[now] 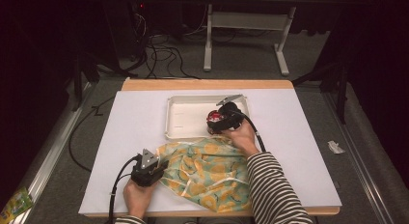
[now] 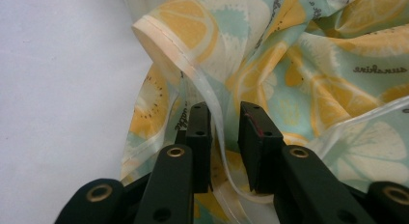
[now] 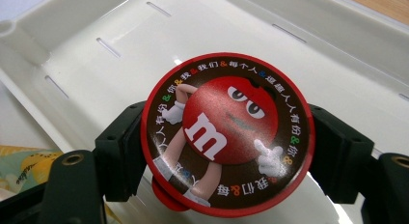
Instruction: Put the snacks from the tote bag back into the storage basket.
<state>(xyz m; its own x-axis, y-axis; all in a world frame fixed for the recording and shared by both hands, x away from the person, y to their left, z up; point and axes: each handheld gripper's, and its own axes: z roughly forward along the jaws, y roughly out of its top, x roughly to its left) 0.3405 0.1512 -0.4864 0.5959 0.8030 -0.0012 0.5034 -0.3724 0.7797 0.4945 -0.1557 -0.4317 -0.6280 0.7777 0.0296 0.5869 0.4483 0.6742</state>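
A round red tin [image 3: 226,132] with a red candy cartoon on its lid is clamped between the jaws of my right gripper [image 3: 229,151]. In the high view that gripper [image 1: 221,119] holds the tin [image 1: 214,119] over the right part of a shallow white tray [image 1: 170,118]. The tray's slotted floor [image 3: 144,35] lies just behind the tin. A soft bag [image 1: 207,171] printed with lemon and kiwi slices lies crumpled near the front edge. My left gripper [image 1: 163,166] is at its left edge. Its jaws [image 2: 225,137] stand apart, with a clear seam strip of the bag [image 2: 212,118] running between them.
A white sheet [image 1: 135,137] covers the wooden table. The person's striped sleeve [image 1: 275,185] lies over the bag's right side. Cables [image 1: 164,55] and a desk frame [image 1: 246,35] stand on the floor beyond the table. A scrap of wrapper [image 1: 336,147] lies to the right.
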